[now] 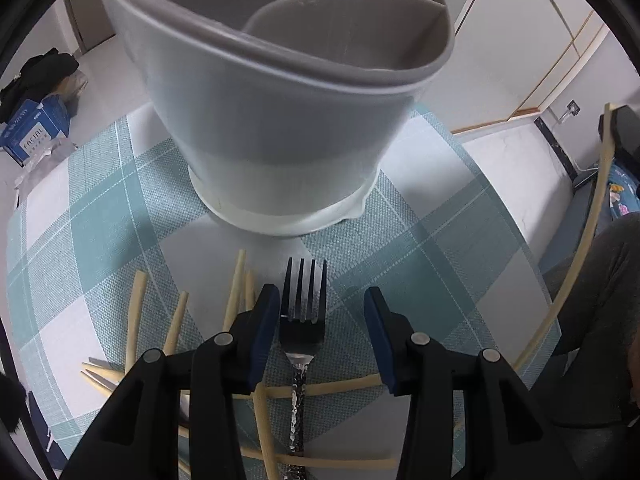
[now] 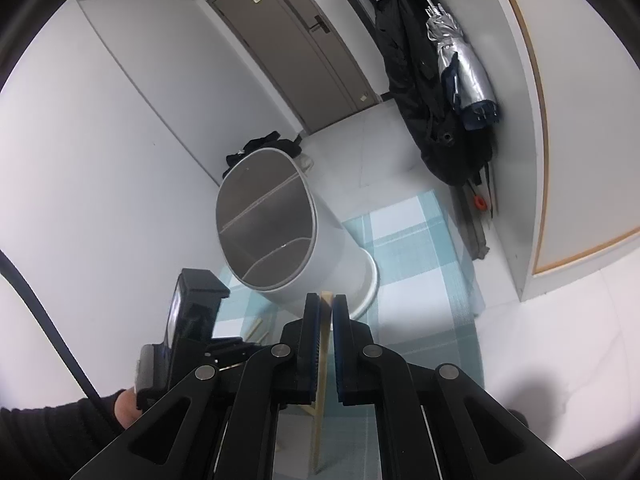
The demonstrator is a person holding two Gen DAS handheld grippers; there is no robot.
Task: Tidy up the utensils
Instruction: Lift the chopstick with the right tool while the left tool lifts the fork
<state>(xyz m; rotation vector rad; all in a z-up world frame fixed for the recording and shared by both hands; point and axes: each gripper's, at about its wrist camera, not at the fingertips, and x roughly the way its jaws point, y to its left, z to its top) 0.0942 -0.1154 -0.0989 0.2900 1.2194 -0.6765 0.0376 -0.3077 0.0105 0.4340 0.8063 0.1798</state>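
Nearest me, my left claw [image 1: 322, 300] stands with its jaws apart, straddling the head of a fork [image 1: 303, 312] without pressing it; the fork lies flat, tines pointing away, its hammered metal handle crossing pale wooden chopsticks [image 1: 264, 412] scattered on the woven teal-and-white checked mat [image 1: 420, 264]. My right claw [image 2: 326, 304] is clamped together on one slim wooden chopstick [image 2: 322, 360], which runs along the gap between the blue pads. Beyond both stands the holder [image 1: 280, 128], a smooth grey oval tub with a paler base, split by thin inner walls into compartments; what I can see of them looks empty. The mat lies on the white table [image 1: 512, 168].
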